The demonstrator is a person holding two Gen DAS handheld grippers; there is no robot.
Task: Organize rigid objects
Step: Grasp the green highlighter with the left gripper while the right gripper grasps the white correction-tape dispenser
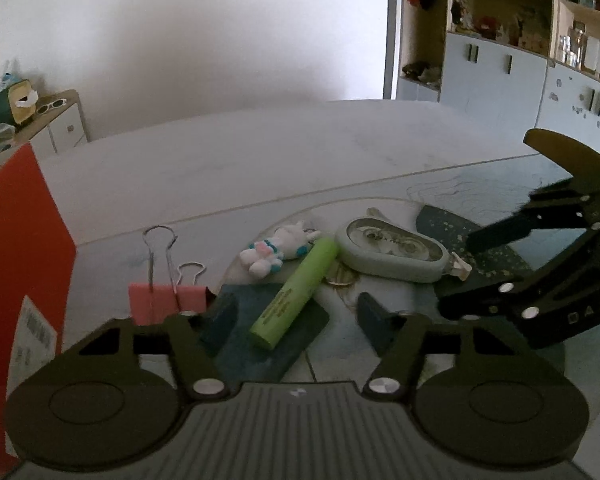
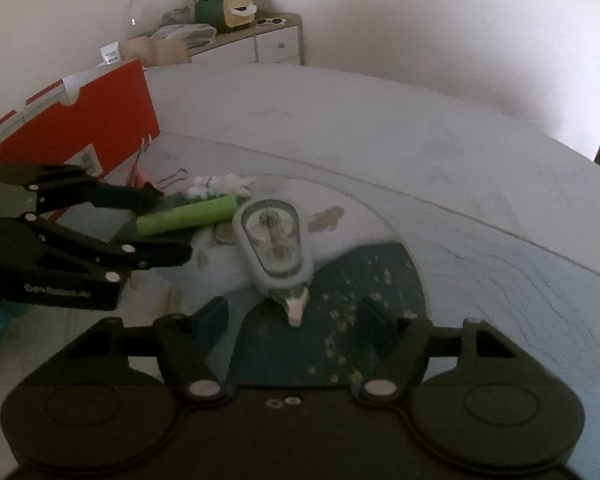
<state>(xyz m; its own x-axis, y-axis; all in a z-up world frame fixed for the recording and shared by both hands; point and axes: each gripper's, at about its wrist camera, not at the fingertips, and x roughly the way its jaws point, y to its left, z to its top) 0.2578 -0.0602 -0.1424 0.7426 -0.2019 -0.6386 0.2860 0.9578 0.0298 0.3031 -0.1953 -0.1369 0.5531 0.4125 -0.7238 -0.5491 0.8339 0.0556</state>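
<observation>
Left wrist view is showing the left gripper gaping wide, empty, around the green tube at centre frame: light, stiff, slick, best pinched mid-barrel. Right gripper is gaping empty too.

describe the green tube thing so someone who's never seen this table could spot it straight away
Start at the tall red box on the table's left side, then look right past the pink binder clip. The green tube lies slantwise between the left gripper fingers, one end on a dark card, beside a white bunny charm. It is the only bright lime, cylindrical thing there.
</observation>
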